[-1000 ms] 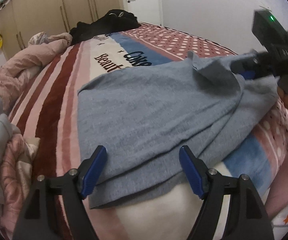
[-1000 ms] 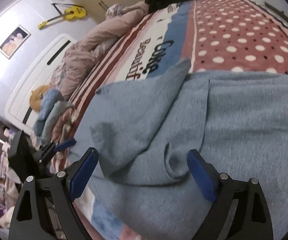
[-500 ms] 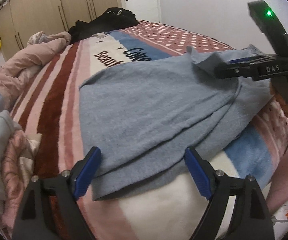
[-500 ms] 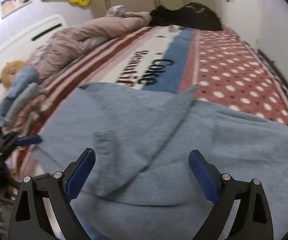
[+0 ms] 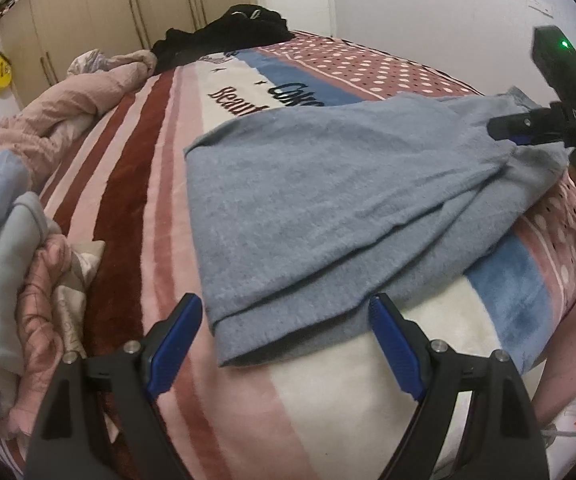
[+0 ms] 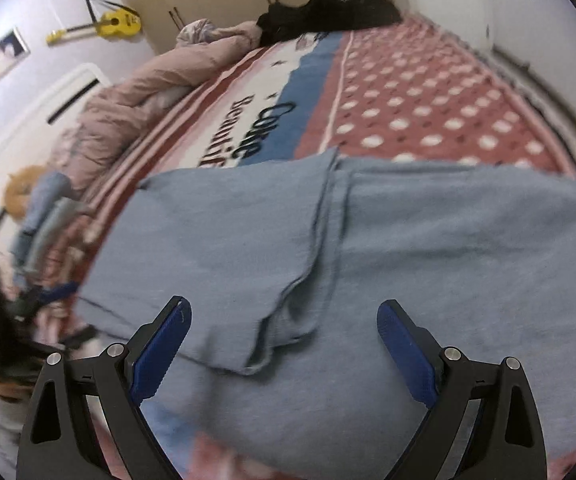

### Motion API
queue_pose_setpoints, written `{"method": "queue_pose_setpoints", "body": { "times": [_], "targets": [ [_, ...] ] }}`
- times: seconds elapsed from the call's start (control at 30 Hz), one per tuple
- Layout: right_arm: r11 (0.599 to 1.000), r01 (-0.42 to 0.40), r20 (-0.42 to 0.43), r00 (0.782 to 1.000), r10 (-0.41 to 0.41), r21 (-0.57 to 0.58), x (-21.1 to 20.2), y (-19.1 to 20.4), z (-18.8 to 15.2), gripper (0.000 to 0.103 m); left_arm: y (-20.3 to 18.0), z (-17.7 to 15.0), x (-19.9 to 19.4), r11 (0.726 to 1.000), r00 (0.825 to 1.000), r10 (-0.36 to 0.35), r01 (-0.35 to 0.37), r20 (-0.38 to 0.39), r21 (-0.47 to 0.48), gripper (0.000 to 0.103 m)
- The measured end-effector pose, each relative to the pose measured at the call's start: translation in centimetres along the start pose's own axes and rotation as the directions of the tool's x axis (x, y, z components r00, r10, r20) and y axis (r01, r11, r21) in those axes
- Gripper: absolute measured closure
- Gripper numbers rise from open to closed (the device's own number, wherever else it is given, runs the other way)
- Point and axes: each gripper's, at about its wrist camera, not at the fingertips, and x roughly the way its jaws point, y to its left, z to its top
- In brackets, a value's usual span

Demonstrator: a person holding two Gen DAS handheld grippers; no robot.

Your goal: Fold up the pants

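Since a second ago the raised flap you were carrying over the pants [image 5: 328, 184] has come down, so the top layer now lies flat, and your left gripper [image 5: 283, 344] has backed off the near hem. Both of your grippers are empty: the left one's blue fingers [image 5: 173, 344] stand wide apart just short of the hem, and your right gripper [image 6: 283, 352] hangs with its jaws spread over the cloth, gripping nothing.

No box or basket shows; the pants lie straight on the bed blanket [image 5: 135, 184], near its close edge. They are folded lengthwise, one leg over the other, with the layered edges stepped along the near side. From the right wrist view, the upper layer's corner [image 6: 255, 360] curls up slightly.

Soft grey-blue knit, lightly fuzzy. Underneath, you have a plush blanket with maroon and pink stripes, a blue band, lettering and white dots on red
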Motion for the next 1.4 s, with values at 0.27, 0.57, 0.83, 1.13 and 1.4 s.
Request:
{"method": "queue_pose_setpoints", "body": {
  "times": [0.27, 0.57, 0.83, 1.13, 1.4],
  "targets": [
    [0.998, -0.063, -0.05, 0.997, 0.062, -0.019, 1.9, 1.2, -0.2, 0.043, 1.1, 0.2, -0.1, 0.997, 0.997, 0.072, -0.071, 0.021, -0.042, 0.04],
    [0.997, -0.071, -0.047, 0.996, 0.07, -0.013, 2.1, 1.4, 0.1, 0.083, 1.4, -0.8, -0.8, 1.0, 1.0, 0.014, -0.015, -0.018, -0.024, 0.042],
    [0.997, -0.078, -0.053, 0.996, 0.077, -0.004, 2.5, 1.4, 0.2, 0.083, 1.9, -1.6, -0.3, 0.996, 0.996, 0.082, -0.084, -0.04, -0.042, 0.042],
    [0.997, -0.082, -0.054, 0.995, 0.082, -0.002, 2.5, 1.2, 0.2, 0.083, 2.7, 0.0, 0.3, 0.982, 0.989, 0.144, -0.138, 0.033, -0.131, 0.065],
    [0.99, -0.139, -0.043, 0.989, 0.139, 0.015, 2.0, 1.3, -0.2, 0.087, 3.8, -0.1, -0.4, 0.949, 0.977, 0.192, -0.162, 0.089, -0.269, 0.095]
  ]
}}
